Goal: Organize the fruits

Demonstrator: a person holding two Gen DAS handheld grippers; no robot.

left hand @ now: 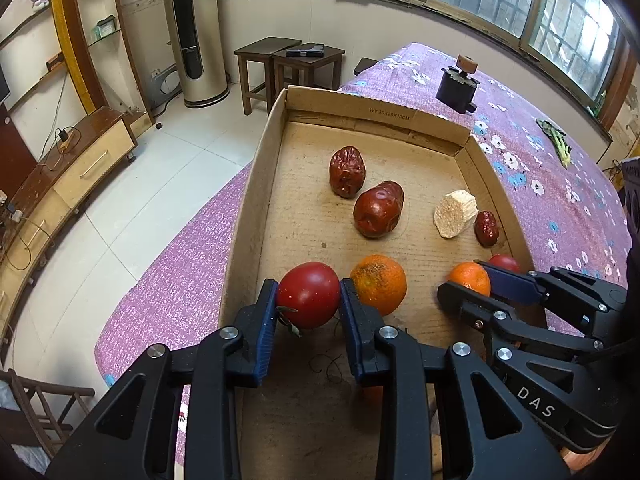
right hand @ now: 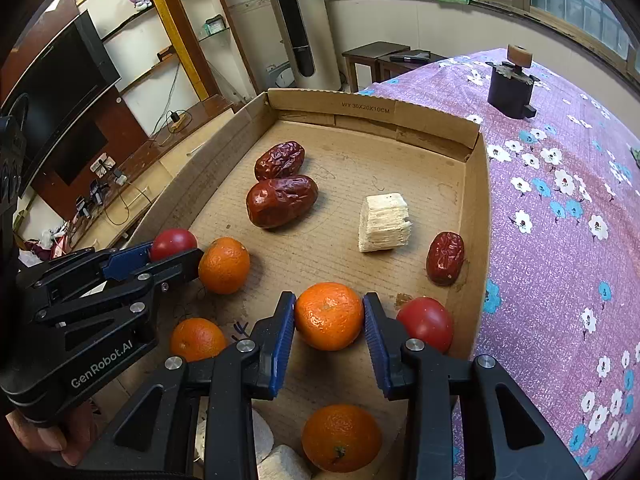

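In the cardboard box on the flowered bed, our left gripper clamps a red tomato at the box's left wall. Our right gripper squeezes an orange near the right wall, beside another tomato.
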